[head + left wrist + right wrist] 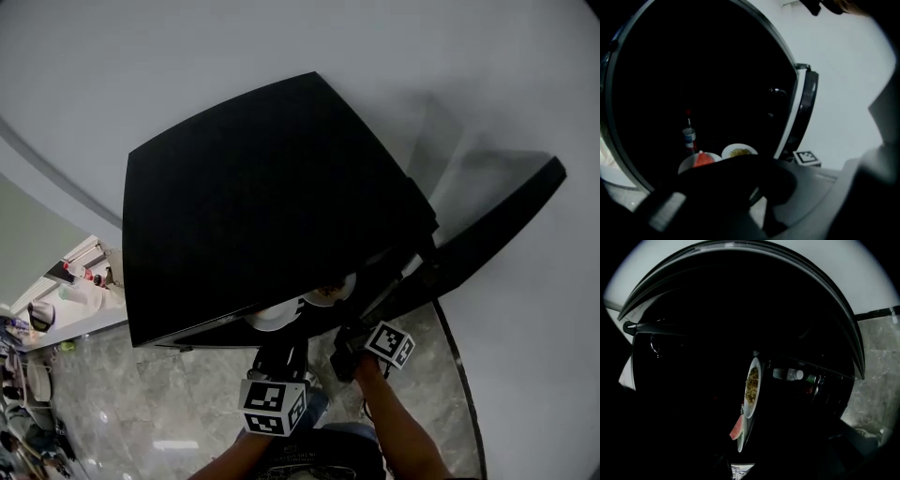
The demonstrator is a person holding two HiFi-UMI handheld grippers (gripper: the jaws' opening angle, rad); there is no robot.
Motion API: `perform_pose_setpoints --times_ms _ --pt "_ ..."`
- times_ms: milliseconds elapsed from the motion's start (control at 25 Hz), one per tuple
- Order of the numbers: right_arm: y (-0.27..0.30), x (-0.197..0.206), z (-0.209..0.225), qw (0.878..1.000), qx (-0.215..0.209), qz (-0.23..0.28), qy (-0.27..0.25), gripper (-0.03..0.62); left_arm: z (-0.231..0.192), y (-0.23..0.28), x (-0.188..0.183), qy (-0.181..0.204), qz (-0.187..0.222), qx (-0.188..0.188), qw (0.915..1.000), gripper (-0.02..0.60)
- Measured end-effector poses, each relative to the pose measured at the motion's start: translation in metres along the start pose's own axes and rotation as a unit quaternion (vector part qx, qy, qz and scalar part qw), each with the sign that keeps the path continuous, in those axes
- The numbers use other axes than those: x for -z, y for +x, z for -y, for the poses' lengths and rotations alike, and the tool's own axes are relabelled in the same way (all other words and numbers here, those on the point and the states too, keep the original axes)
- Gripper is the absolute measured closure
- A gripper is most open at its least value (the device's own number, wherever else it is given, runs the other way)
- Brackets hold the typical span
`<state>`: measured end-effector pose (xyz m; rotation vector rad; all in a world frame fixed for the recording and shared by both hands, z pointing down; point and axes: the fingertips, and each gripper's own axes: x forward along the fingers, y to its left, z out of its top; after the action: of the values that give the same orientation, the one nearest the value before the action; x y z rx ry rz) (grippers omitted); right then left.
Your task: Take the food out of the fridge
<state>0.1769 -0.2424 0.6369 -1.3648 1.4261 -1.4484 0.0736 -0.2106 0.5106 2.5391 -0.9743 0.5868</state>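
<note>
- The fridge point(262, 206) is open, with the door point(497, 225) swung out toward 3 o'clock in the head view.
- The food's still inside. Two plates sit on a low shelf, peeking out at about 6 o'clock under the fridge's top.
- In the left gripper view, the melon plate point(701, 161) holds a red slice. The other plate point(739, 151), with yellowish-green stuff on it, sits just beside it at 2 o'clock.
- A bottle point(689, 136) stands behind the melon plate at 11 o'clock.
- The left gripper point(281, 349) is in front of the plates and not touching them. Its own view is too dark up close, so we can't tell if the jaws are apart or together.
- The right gripper point(345, 356) is at 5 o'clock, near the door's hinge side. Its jaws are apart with nothing clamped, and it's rolled, so both plates look edge-on in its view.
</note>
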Motion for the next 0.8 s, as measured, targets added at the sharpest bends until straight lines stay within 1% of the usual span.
perform_pose_setpoints --times_ms 320,440,600,640,800 --pt "0.017 0.004 0.008 0.999 0.006 -0.011 0.030 0.485 -0.011 0.002 0.006 -0.006 -0.014 0.006 0.9999 0.597" --pt "0.021 0.003 0.011 0.999 0.007 -0.011 0.034 0.539 -0.016 0.004 0.007 -0.009 -0.015 0.004 0.9998 0.596" --pt "0.021 0.003 0.010 0.998 -0.009 -0.005 0.059 0.550 -0.020 0.005 0.008 -0.011 -0.017 0.001 0.9998 0.597" --pt "0.021 0.003 0.009 0.998 -0.012 -0.003 0.064 0.579 -0.021 0.004 0.008 -0.012 -0.017 0.001 0.9998 0.597" --pt "0.017 0.003 0.010 0.996 -0.022 -0.001 0.083 0.582 -0.022 0.005 0.009 -0.013 -0.017 0.002 0.9998 0.595"
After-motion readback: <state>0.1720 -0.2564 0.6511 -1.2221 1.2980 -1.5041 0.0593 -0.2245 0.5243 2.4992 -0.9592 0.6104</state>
